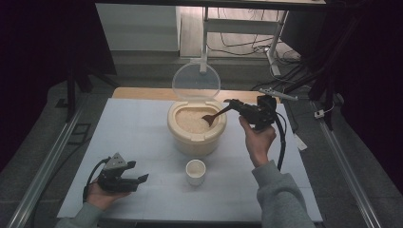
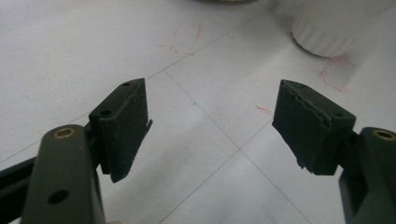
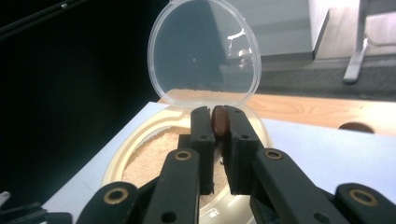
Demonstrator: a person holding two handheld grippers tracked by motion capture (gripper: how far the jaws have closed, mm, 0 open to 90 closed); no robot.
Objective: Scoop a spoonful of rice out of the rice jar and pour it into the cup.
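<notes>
A round cream plastic container [image 1: 196,126] stands on the white desk [image 1: 133,137], toward its far middle, and pale grains [image 1: 190,121] lie in it. Its clear round lid [image 1: 196,81] stands upright behind it. A small white ribbed cup [image 1: 196,171] stands on the desk just before the container. A brown wooden spoon [image 1: 216,114] dips into the grains from the right, its handle in the right claw [image 1: 234,103]. The left claw [image 1: 142,179] is low over the desk, left of the cup.
</notes>
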